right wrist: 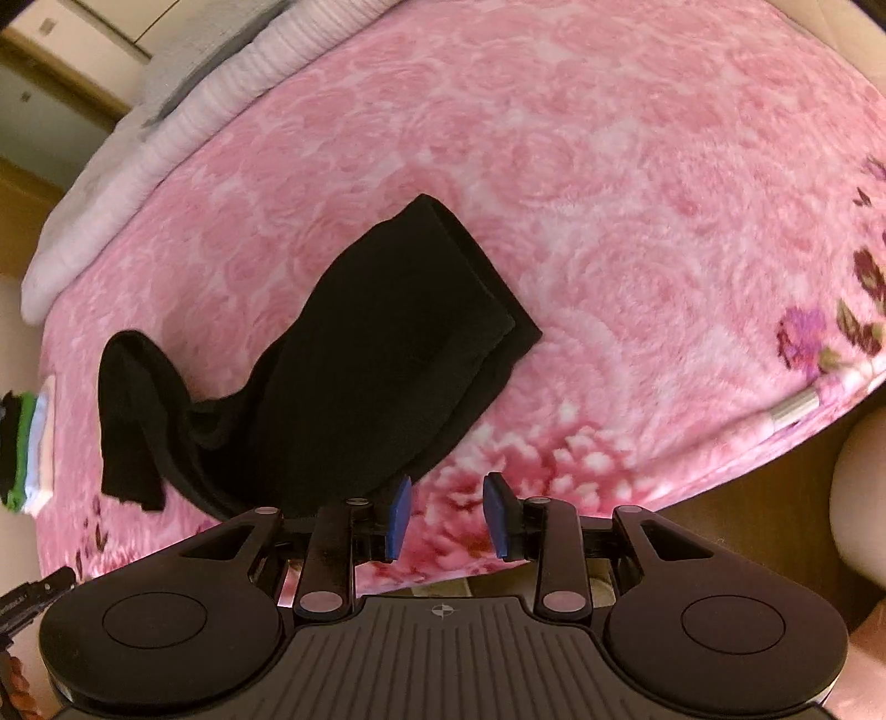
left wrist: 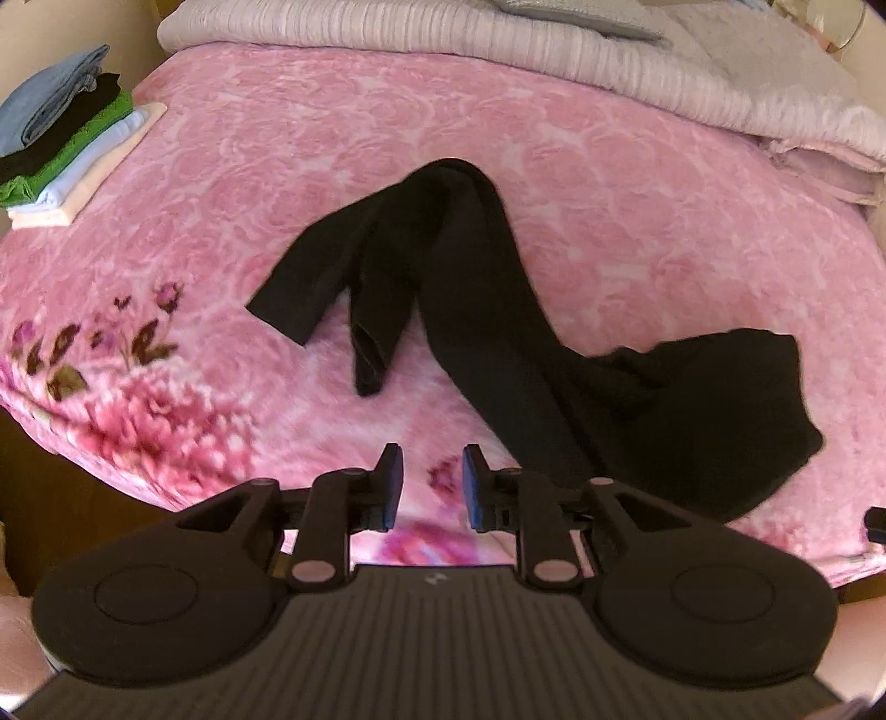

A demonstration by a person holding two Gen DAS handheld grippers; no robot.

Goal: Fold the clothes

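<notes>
A black garment (left wrist: pixel 498 310) lies crumpled on the pink flowered blanket (left wrist: pixel 343 155), its sleeves pointing left and its body bunched at the right. My left gripper (left wrist: pixel 431 487) hovers open near the bed's front edge, just left of the garment, with nothing between its blue pads. In the right wrist view the same black garment (right wrist: pixel 354 354) stretches from the centre to the left over the pink blanket (right wrist: pixel 637 210). My right gripper (right wrist: pixel 447 515) is open and empty beside the garment's near hem, its left pad close to the cloth.
A stack of folded clothes (left wrist: pixel 66 149) in blue, black, green and white sits at the bed's far left corner, also seen edge-on as a folded stack (right wrist: pixel 30 448). A folded pale quilt (left wrist: pixel 554 50) lies across the far side. A wooden bed edge (right wrist: pixel 747 498) shows at lower right.
</notes>
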